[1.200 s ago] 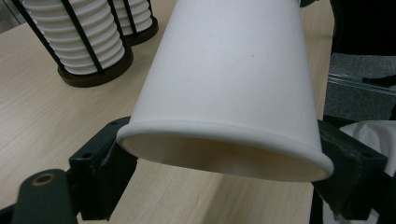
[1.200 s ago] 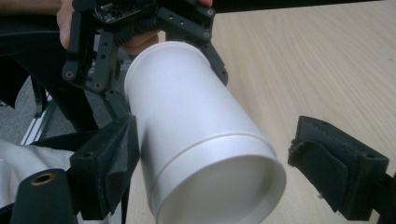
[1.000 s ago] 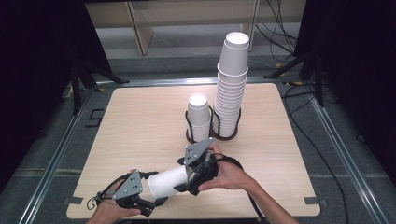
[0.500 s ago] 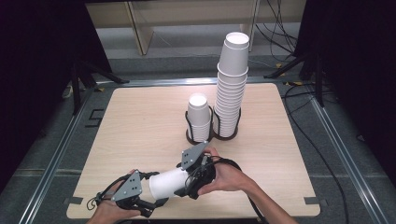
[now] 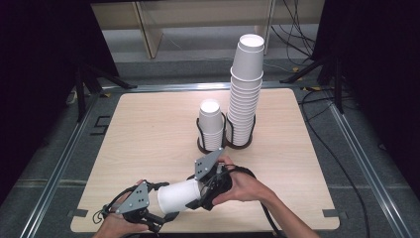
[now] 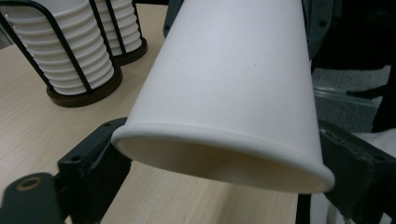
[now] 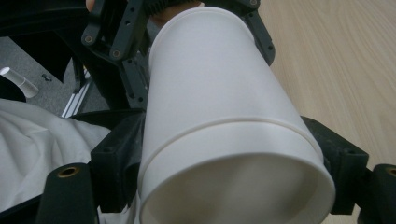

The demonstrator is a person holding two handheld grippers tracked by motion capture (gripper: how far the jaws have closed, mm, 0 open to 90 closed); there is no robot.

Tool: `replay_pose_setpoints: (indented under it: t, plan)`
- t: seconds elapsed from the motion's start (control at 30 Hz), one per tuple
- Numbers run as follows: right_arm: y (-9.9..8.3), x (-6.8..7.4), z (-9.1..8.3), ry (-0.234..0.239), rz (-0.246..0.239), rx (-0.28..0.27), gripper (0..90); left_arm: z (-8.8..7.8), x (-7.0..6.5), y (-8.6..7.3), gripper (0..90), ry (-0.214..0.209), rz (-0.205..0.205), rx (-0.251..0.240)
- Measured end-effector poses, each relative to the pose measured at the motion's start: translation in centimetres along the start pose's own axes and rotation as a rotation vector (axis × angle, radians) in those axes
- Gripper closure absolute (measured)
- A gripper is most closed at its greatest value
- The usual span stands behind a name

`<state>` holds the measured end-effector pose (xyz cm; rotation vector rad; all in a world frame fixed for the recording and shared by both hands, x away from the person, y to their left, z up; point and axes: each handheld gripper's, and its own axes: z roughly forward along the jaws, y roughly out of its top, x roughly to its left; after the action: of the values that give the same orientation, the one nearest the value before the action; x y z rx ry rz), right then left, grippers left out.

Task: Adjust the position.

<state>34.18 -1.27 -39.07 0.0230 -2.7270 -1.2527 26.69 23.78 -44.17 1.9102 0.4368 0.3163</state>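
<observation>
1. White paper cup (image 5: 179, 195) lies on its side just above the near edge of the worktop (image 5: 148, 129), spanning the gap between the two grippers.
2. Left gripper (image 5: 163, 214) is at the cup's rim end. In the left gripper view the rim (image 6: 219, 156) sits between the two black jaws with the open mouth facing the camera.
3. Left jaws have just been opening, with the cup between them. The left jaw looks clear of the rim; the right pad (image 6: 348, 161) is at or very near the rim edge. I read it as released, not clamped.
4. Right gripper (image 5: 204, 191) is at the cup's base end. In the right gripper view the cup's base (image 7: 238, 186) fills the space between the jaws and both press against the wall: gripping the cup.
5. The cup points straight from the right gripper toward the left one; the left gripper's frame shows beyond the far end of the cup in the right gripper view.
6. Beyond the right gripper, further up the worktop: short cup stack (image 5: 211, 124) in a black wire holder (image 5: 200, 134), and touching beside it a tall cup stack (image 5: 245, 89) in its own holder. Both are well apart from the held cup.
7. In the left gripper view, the same two stacks sit to the upper left of the cup, on their dark round bases (image 6: 86, 95).
</observation>
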Motion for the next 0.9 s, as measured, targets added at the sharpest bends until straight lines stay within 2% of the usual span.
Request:
replay_pose_setpoints:
  t: [0.03,0.17,0.2,0.27,0.3,0.33,0.37,0.4,0.43,0.47,0.5,0.53,0.57,0.63,0.67,0.73,0.8,0.83,0.9]
  plan:
    - [0.0,0.0,0.0,-0.001,0.000,-0.008,24.4,-0.2,0.2,0.1,8.2,0.000,0.009,0.009]
    - [0.1,-0.2,-0.6,0.005,-0.002,-0.060,24.9,-0.5,0.5,0.0,8.3,-0.015,-0.035,-0.071]
    - [0.1,-0.2,-0.6,0.005,-0.002,-0.060,24.9,-0.6,0.6,0.1,8.3,-0.014,-0.037,-0.073]
    - [0.1,-0.2,-1.0,0.007,0.006,-0.074,25.0,-0.6,0.6,0.1,8.5,-0.020,-0.064,-0.113]
    - [0.1,-0.2,-1.2,0.008,0.008,-0.080,25.0,-0.6,0.8,0.1,8.7,-0.025,-0.057,-0.118]
    - [0.1,-0.3,-1.5,-0.003,0.000,-0.093,25.1,-0.8,0.8,0.1,9.0,-0.019,-0.061,-0.117]
    - [0.0,-0.4,-1.8,-0.001,0.015,-0.097,25.1,-0.9,0.9,0.1,8.8,-0.015,-0.078,-0.130]
    - [-0.1,-0.5,-1.9,-0.009,0.018,-0.095,25.1,-0.9,0.9,0.1,9.9,-0.015,-0.078,-0.130]
    - [-0.1,-0.5,-1.9,-0.009,0.018,-0.095,25.1,-0.9,1.1,0.0,9.9,-0.026,-0.091,-0.161]
    - [-0.3,-0.6,-2.2,-0.017,0.020,-0.097,25.1,-1.3,1.2,0.0,13.1,-0.016,-0.095,-0.152]
    - [-0.4,-0.8,-2.5,-0.025,0.028,-0.106,25.1,-1.3,1.4,-0.1,15.6,-0.019,-0.106,-0.172]
    - [-0.6,-1.0,-2.9,-0.035,0.030,-0.120,25.1,-1.5,1.5,0.0,12.7,-0.012,-0.110,-0.168]
    - [-0.9,-1.4,-3.5,-0.053,0.043,-0.141,25.1,-1.4,1.6,-0.1,14.6,-0.030,-0.126,-0.209]
    - [-1.2,-1.7,-4.2,-0.062,0.063,-0.172,25.1,-1.5,1.6,-0.1,14.4,-0.021,-0.124,-0.197]
    - [-1.3,-1.8,-4.5,-0.064,0.066,-0.181,25.1,-1.3,1.6,-0.1,14.6,-0.025,-0.128,-0.212]
    - [-1.4,-1.9,-4.7,-0.070,0.072,-0.198,25.1,-1.5,1.6,0.0,14.6,-0.013,-0.134,-0.188]
    - [-1.5,-2.0,-5.1,-0.070,0.077,-0.224,25.0,-1.4,1.6,-0.1,14.6,-0.008,-0.149,-0.189]
    - [-1.5,-2.0,-5.1,-0.070,0.077,-0.224,25.0,-1.1,1.6,-0.1,14.6,-0.016,-0.165,-0.221]
    - [-1.5,-2.0,-5.2,-0.058,0.075,-0.240,25.1,-1.3,1.7,-0.1,14.6,0.009,-0.165,-0.192]
